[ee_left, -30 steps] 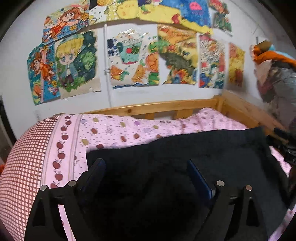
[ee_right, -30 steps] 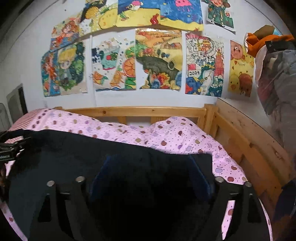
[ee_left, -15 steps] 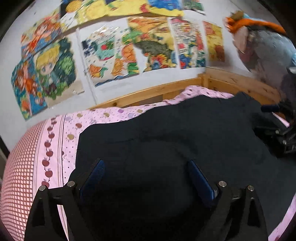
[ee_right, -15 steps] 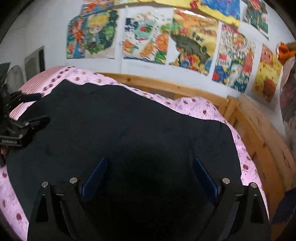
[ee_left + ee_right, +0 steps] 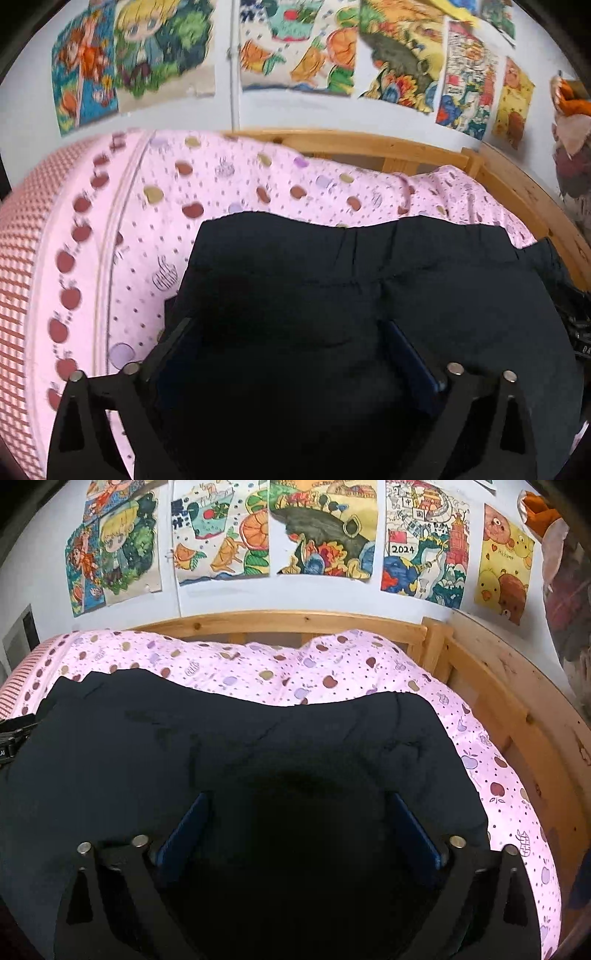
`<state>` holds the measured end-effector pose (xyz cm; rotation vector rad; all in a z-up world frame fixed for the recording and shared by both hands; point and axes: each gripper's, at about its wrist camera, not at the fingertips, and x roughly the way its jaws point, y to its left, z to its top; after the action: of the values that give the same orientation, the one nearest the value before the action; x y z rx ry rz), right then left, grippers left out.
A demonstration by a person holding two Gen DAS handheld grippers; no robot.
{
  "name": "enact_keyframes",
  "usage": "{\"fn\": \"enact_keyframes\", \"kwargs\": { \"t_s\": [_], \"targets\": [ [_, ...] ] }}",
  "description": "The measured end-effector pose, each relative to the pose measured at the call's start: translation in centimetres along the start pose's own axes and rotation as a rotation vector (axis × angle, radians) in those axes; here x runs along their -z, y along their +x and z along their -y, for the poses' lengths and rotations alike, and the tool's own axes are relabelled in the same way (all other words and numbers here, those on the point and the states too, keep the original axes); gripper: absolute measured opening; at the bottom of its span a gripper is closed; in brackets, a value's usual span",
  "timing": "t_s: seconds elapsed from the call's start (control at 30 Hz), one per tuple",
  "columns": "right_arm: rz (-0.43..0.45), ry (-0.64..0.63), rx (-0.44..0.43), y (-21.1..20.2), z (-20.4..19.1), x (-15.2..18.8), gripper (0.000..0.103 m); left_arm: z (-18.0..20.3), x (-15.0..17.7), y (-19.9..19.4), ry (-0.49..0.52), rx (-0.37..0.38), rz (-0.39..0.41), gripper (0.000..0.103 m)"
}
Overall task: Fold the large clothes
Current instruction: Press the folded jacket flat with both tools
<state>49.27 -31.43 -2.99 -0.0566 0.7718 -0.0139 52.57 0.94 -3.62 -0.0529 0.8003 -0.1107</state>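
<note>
A large black garment [image 5: 443, 295] lies spread on the pink bedspread, its gathered waistband along the far edge. My left gripper [image 5: 291, 332] hovers low over its left part, jaws wide and still opening, with cloth under and between the blue pads [image 5: 406, 350] but not pinched. In the right wrist view the same black garment [image 5: 258, 746] fills the foreground. My right gripper [image 5: 299, 808] stands over its right part, jaws also opening, pads [image 5: 184, 819] clear of the cloth. Each gripper shows at the edge of the other's view.
The pink apple-print bedspread [image 5: 332, 672] covers a bed with a wooden frame [image 5: 295, 622] along the back and right. Colourful drawings [image 5: 321, 528] hang on the white wall behind. A checked pink border [image 5: 22, 277] runs down the left side. Bundled clothes [image 5: 569, 590] hang at the right.
Both grippers have sunk closer to the bed and their fingers have spread a little wider. The black garment now lies flatter on the bedspread.
</note>
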Motion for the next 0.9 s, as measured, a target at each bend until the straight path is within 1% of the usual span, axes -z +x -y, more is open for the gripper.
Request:
{"fn": "enact_keyframes", "kwargs": {
  "t_s": [0.13, 0.23, 0.3, 0.6, 0.73, 0.83, 0.9],
  "targets": [
    [-0.027, 0.037, -0.052, 1.3, 0.8, 0.5, 0.101, -0.9, 0.3, 1.2, -0.045, 0.051, -0.007, 0.103],
    [-0.045, 0.079, -0.097, 2.1, 1.5, 0.9, 0.102, -1.3, 0.6, 1.8, -0.060, 0.084, -0.016, 0.103],
    [-0.049, 0.095, -0.113, 2.4, 1.7, 1.0, 0.102, -1.5, 0.7, 2.0, -0.074, 0.103, -0.015, 0.103],
    [-0.032, 0.075, -0.085, 2.8, 0.9, 1.7, 0.102, -2.2, 1.7, 2.0, -0.109, 0.147, 0.016, 0.103],
    [-0.018, 0.069, -0.078, 2.5, 1.0, 1.8, 0.102, -2.2, 1.9, 1.9, -0.109, 0.147, 0.029, 0.103],
    [0.000, 0.076, -0.095, 2.3, 1.4, 1.9, 0.102, -2.3, 2.1, 1.8, -0.111, 0.151, 0.036, 0.103],
    [0.020, 0.099, -0.126, 2.2, 1.9, 2.1, 0.102, -2.4, 2.2, 1.8, -0.114, 0.154, 0.041, 0.103]
  ]
}}
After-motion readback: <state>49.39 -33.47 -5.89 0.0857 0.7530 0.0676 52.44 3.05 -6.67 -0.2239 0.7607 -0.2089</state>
